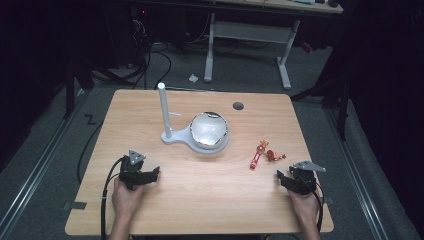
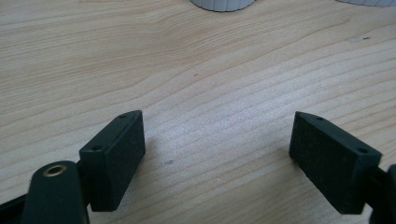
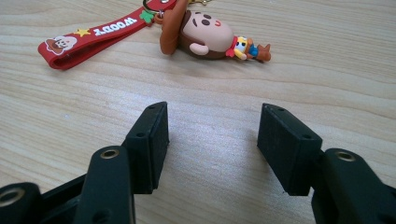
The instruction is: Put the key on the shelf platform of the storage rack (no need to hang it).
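A Woody keychain lies flat on the wooden table [image 1: 200, 200]: a small cartoon figure [image 3: 208, 35] joined to a red strap [image 3: 93, 35] that reads WOODY; in the high view the keychain [image 1: 265, 154] sits right of centre. My right gripper [image 1: 287, 179] rests near the table's front right, open, jaws apart with bare wood between them, a short way short of the figure. My left gripper [image 1: 147, 175] rests at the front left, open and holding nothing. A white stand with an upright post [image 1: 164, 110] and a shiny bowl [image 1: 209, 129] sits mid-table.
A dark round grommet hole [image 1: 238, 105] is near the table's far edge. Another desk's white legs [image 1: 285, 65] stand behind on the grey floor. Cables trail from the left gripper [image 1: 105, 195] over the front edge. The white base's rim [image 2: 222, 4] shows ahead of the left gripper.
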The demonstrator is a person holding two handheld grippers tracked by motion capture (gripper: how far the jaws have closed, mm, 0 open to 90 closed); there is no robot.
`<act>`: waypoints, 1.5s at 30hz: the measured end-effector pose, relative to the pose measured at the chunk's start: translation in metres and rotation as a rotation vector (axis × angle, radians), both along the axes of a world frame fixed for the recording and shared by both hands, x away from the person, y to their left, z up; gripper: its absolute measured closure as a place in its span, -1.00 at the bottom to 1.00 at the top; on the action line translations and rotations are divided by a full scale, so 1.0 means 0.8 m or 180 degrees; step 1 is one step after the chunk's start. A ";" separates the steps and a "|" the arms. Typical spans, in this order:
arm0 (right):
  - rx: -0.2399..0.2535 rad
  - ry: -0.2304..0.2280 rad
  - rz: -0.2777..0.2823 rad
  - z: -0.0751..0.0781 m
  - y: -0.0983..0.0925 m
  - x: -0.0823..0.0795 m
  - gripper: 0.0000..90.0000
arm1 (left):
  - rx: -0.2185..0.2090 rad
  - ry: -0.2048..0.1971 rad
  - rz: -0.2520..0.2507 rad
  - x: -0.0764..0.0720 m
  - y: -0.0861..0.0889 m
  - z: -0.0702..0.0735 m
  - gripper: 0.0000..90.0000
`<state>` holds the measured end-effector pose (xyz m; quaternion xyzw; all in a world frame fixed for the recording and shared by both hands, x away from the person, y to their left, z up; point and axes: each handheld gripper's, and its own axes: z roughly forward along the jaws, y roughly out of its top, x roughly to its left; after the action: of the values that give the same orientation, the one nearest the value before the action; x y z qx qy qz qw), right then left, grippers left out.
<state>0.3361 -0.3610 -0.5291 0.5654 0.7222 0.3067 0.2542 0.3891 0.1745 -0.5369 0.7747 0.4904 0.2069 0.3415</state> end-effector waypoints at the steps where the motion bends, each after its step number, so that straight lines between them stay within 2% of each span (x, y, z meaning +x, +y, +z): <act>1: 0.0009 -0.0006 0.0017 0.000 0.000 0.000 0.03 | -0.0001 0.0000 -0.0001 0.000 0.000 0.000 -0.58; 8: 0.0085 -0.0031 0.0009 0.001 -0.001 -0.001 0.08 | -0.0001 0.0000 -0.0001 0.000 0.000 0.000 -0.58; 11: 0.0097 -0.0075 0.0020 0.005 -0.001 -0.001 0.08 | -0.0002 0.0001 -0.0002 0.000 0.000 0.000 -0.58; 13: 0.0162 -0.0096 0.0055 0.012 0.000 -0.001 0.07 | -0.0002 0.0001 -0.0002 0.000 0.000 0.000 -0.58; 17: 0.0124 -0.0097 0.0090 0.017 0.003 -0.001 0.06 | -0.0004 0.0004 -0.0004 0.000 0.000 0.000 -0.58; 23: 0.0163 -0.0146 0.0177 0.026 0.009 0.005 0.06 | -0.0002 0.0001 -0.0002 0.000 0.000 0.000 -0.58; 30: 0.0061 -0.0188 0.0272 0.033 0.016 0.014 0.02 | -0.0005 0.0005 -0.0005 0.000 0.000 0.000 -0.58; 39: -0.0062 -0.0122 0.0330 0.041 0.026 0.030 -0.05 | -0.0004 0.0008 -0.0007 0.000 0.000 0.000 -0.58; 45: -0.0055 -0.0045 0.0361 0.041 0.027 0.047 -0.09 | -0.0004 0.0008 -0.0007 0.000 0.000 0.000 -0.58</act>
<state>0.3741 -0.3392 -0.4963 0.5192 0.7539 0.3183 0.2464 0.3891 0.1748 -0.5368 0.7752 0.4902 0.2053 0.3415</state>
